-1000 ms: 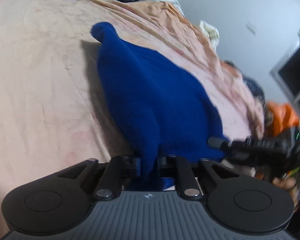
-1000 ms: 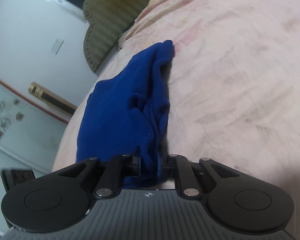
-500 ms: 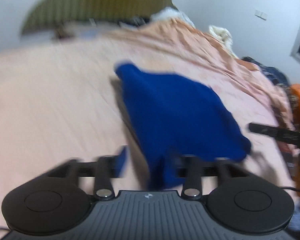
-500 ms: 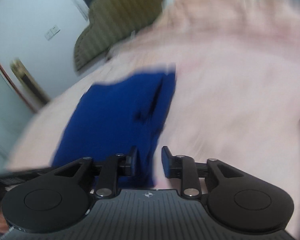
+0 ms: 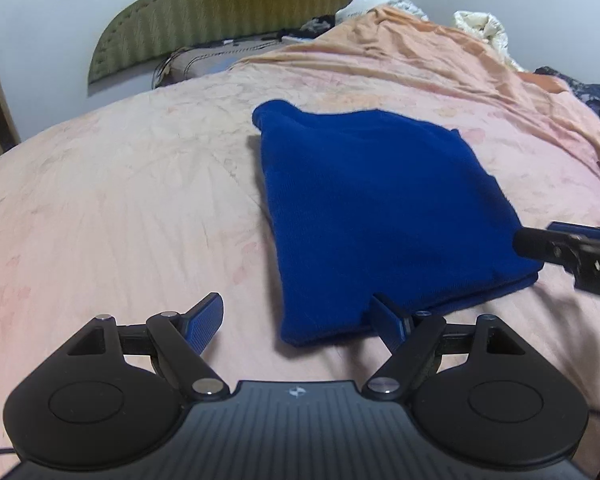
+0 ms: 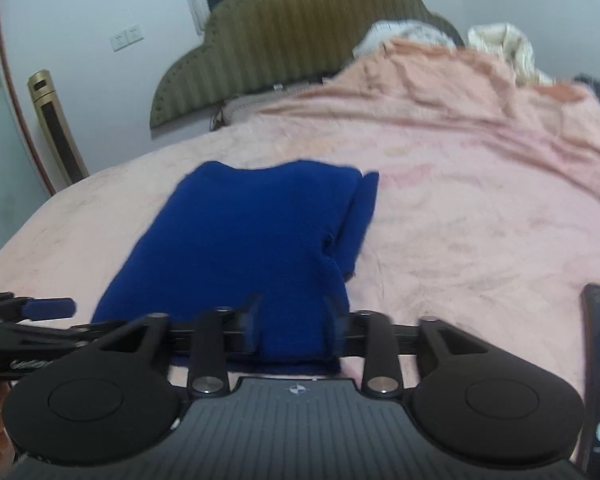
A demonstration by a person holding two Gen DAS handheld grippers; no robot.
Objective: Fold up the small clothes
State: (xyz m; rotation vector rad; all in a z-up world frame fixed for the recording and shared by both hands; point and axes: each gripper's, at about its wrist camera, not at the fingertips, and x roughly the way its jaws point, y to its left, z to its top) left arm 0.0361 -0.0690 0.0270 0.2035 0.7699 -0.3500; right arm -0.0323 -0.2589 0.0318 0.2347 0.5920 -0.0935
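Blue garment [image 5: 372,204] is laid folded on the pink bedspread [image 5: 120,200]; left gripper [image 5: 300,316] and right gripper [image 6: 294,324], just opened, are parted around its near edge. A withdrawing pad could snag the fold.

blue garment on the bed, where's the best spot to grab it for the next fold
Probably the near edge of the blue garment, from the near side, fingers sliding under it. It lies flat in stacked layers on the bedspread, and only that edge shows a lip to pinch.
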